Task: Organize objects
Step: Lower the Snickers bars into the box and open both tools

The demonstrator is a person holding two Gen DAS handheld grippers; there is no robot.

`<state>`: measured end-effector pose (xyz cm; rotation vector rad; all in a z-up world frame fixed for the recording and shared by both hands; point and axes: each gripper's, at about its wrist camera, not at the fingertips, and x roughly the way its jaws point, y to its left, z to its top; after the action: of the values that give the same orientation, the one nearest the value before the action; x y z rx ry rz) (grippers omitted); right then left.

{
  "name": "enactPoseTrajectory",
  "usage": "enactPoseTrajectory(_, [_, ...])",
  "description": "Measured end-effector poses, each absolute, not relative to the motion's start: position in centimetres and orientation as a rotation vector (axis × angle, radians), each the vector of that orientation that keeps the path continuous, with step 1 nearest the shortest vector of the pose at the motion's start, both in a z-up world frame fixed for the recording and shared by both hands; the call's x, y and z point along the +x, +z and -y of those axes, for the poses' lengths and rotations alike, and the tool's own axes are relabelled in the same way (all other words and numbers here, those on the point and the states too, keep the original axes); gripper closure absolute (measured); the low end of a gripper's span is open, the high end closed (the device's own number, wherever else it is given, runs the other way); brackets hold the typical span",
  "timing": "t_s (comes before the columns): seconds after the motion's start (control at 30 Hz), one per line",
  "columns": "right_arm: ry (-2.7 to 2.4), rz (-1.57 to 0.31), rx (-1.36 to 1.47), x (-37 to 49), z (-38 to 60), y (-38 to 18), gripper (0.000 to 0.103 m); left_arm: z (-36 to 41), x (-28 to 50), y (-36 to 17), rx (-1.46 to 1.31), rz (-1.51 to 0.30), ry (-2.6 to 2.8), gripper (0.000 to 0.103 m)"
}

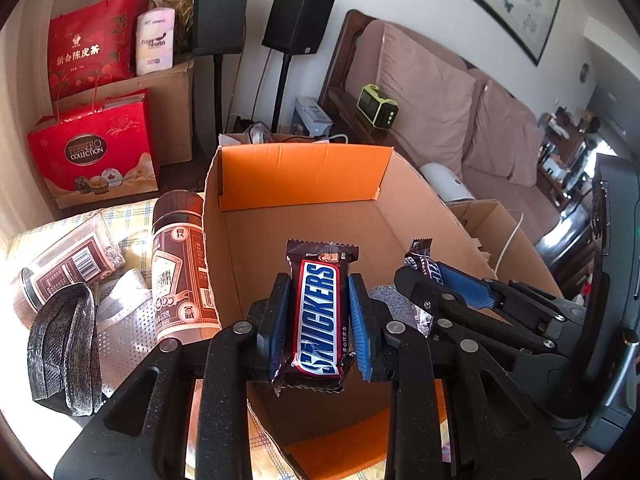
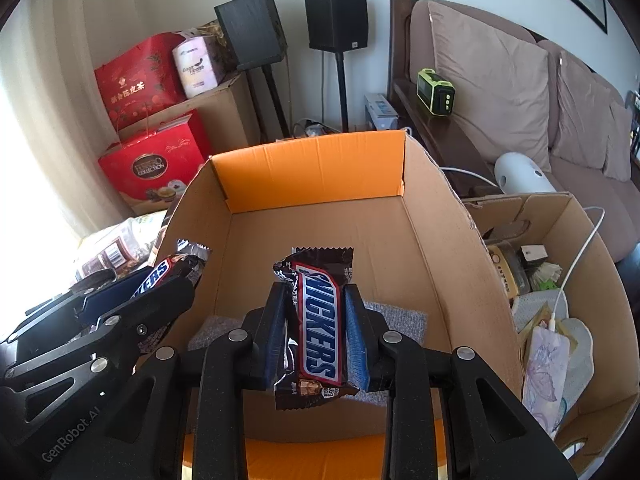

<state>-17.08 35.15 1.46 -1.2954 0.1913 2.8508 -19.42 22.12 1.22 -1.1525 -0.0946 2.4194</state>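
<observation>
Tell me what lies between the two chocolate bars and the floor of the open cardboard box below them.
Only a grey foam pad on the box floor, under both chocolate bars; otherwise bare. The right wrist view shows it best.

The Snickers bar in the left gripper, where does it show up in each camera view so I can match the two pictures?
Left wrist view: the left gripper's Snickers bar stands at centre, clamped between the left gripper fingers, above the cardboard box.
Right wrist view: the same bar sits at left, angled, in the left gripper.
Shared landmark: the box's orange end wall.
</observation>
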Motion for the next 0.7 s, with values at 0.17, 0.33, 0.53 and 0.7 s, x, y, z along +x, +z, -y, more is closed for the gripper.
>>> enactPoseTrajectory(0.17, [2.844, -0.205, -1.316, -18.7, -35.2, 1.2, 0.074, -22.1, -20.8, 1.0, -1.159, 0.110, 2.441, 0.077])
enactPoseTrajectory(0.33, [2.830, -0.227, -1.341, -20.4, -35.2, 0.7, 0.074, -22.1, -22.4, 0.4, -1.187, 0.125, 2.427, 0.077])
enactPoseTrajectory(0.53, [2.814, -0.228, -1.374, -22.5, -35.4, -0.2, 0.072, -21.7, -23.6, 0.0, -1.197, 0.138, 2.435, 0.076])
enactPoseTrajectory(0.7, [2.791, -0.242, -1.366, -23.4, -35.8, -0.6, 0.057, -21.0, -23.9, 0.2, -1.186, 0.158, 2.444, 0.066])
